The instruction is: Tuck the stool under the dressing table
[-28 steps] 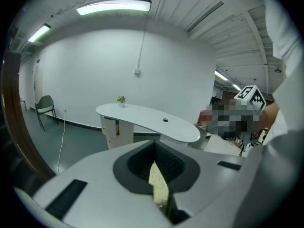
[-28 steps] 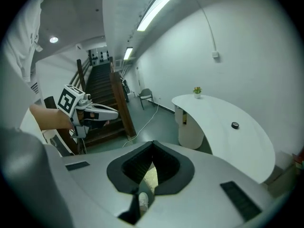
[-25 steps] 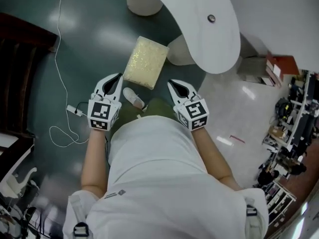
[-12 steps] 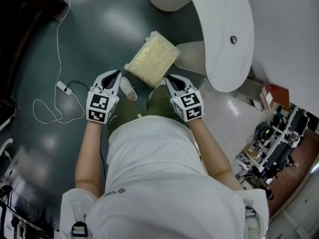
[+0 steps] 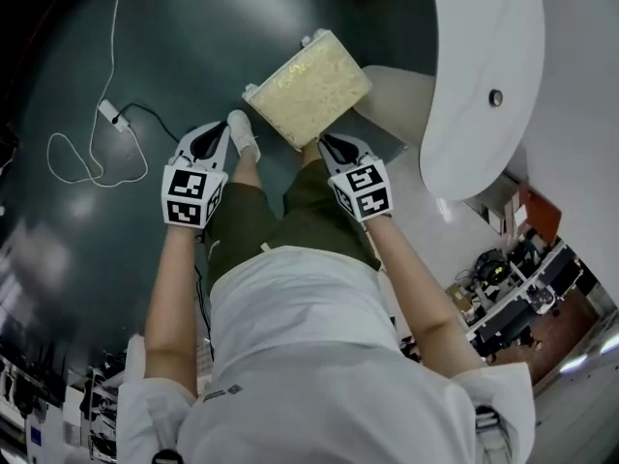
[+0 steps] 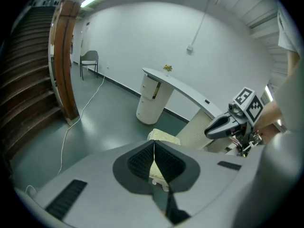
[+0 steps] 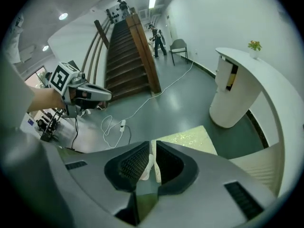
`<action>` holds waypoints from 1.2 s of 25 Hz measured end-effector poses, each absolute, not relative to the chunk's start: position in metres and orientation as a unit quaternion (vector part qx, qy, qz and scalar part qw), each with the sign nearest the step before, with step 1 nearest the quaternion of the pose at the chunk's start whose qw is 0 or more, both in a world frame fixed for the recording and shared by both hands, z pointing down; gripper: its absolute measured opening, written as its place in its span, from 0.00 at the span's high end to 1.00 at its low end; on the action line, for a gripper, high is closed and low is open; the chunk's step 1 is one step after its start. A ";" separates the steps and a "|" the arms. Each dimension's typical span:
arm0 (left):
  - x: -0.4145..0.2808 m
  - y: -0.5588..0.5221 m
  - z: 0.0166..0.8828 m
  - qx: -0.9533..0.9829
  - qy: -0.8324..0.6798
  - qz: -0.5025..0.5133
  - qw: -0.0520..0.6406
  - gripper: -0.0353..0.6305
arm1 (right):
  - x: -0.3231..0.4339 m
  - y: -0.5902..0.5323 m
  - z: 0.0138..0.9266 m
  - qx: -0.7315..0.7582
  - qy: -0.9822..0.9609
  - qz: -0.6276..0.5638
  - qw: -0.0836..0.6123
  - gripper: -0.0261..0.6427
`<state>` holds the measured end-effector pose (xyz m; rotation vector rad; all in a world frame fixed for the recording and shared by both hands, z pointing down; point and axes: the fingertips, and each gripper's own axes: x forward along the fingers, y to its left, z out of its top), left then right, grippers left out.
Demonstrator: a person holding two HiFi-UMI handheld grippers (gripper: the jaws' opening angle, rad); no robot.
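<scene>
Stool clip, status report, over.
Left gripper shut, empty. Right gripper just opening, nothing between fingers. Stool not tucked, beside dressing table. Nothing blocking seen.

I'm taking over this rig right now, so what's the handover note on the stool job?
Left tool: shut, empty.
Right tool: jaws have just been opening, slightly apart, nothing between them.
Both hover just short of the stool.
It stands on the floor beside the dressing table, not under it.
Done: approach only.
To do: grip or push the stool and slide it under.
</scene>
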<state>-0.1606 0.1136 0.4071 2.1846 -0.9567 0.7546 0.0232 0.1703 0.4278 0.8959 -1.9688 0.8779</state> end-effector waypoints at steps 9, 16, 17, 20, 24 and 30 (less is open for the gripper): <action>-0.128 0.121 0.496 0.811 -0.354 0.313 0.345 0.94 | 0.059 0.176 0.538 0.306 -0.755 0.352 0.461 0.85; -0.122 0.133 0.572 0.801 -0.332 0.360 0.343 0.94 | 0.103 0.182 0.623 0.315 -0.718 0.377 0.493 0.82; -0.120 0.134 0.582 0.801 -0.331 0.364 0.341 0.94 | 0.107 0.185 0.634 0.316 -0.713 0.383 0.496 0.81; -0.118 0.139 0.612 0.797 -0.327 0.373 0.345 0.90 | 0.120 0.199 0.663 0.317 -0.699 0.390 0.509 0.78; -0.114 0.147 0.650 0.797 -0.305 0.400 0.335 0.83 | 0.133 0.218 0.696 0.310 -0.688 0.396 0.523 0.74; -0.110 0.157 0.704 0.792 -0.275 0.431 0.333 0.70 | 0.146 0.226 0.735 0.299 -0.686 0.391 0.537 0.70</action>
